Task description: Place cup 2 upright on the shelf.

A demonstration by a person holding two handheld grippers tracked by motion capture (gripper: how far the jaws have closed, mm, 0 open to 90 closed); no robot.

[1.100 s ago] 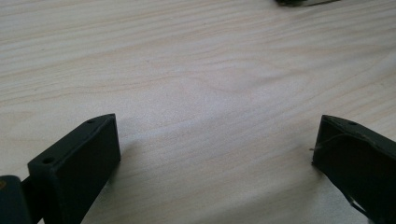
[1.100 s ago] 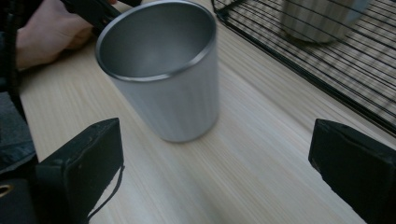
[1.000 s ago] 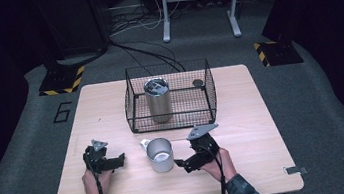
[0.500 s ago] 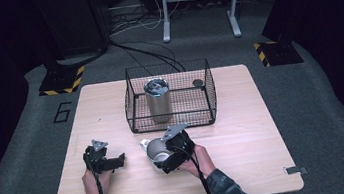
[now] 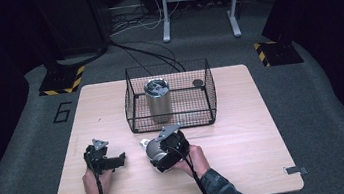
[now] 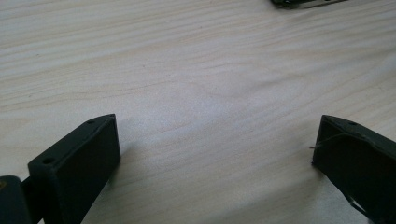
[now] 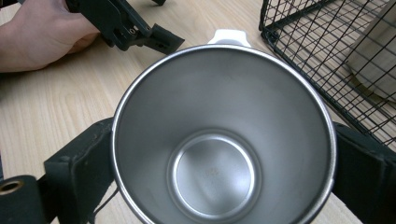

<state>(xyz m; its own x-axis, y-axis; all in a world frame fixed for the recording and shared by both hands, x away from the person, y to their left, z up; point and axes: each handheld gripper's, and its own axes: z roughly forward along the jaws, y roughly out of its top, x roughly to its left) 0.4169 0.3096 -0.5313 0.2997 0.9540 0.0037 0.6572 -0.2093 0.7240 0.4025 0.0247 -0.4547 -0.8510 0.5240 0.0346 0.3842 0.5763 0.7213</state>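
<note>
Gripping the small stainless-steel cup with the white handle, I have my right gripper with a jaw on each side of its wall, just below the rim, in the right gripper view; they look pressed against the steel, so I take it as held. The cup sits low over the light wooden tabletop, just in front of the black wire basket, where a tall steel tumbler with a dark lid stands. I judge the job now is a clean lift, so I want the squeeze firm and even, because smooth round steel can slip or twist between flat jaws. I would raise it straight, keep it level, and mind the basket's front wall close by. My left gripper rests on the tabletop well to the side, jaws wide apart and empty; I would leave it there.
</note>
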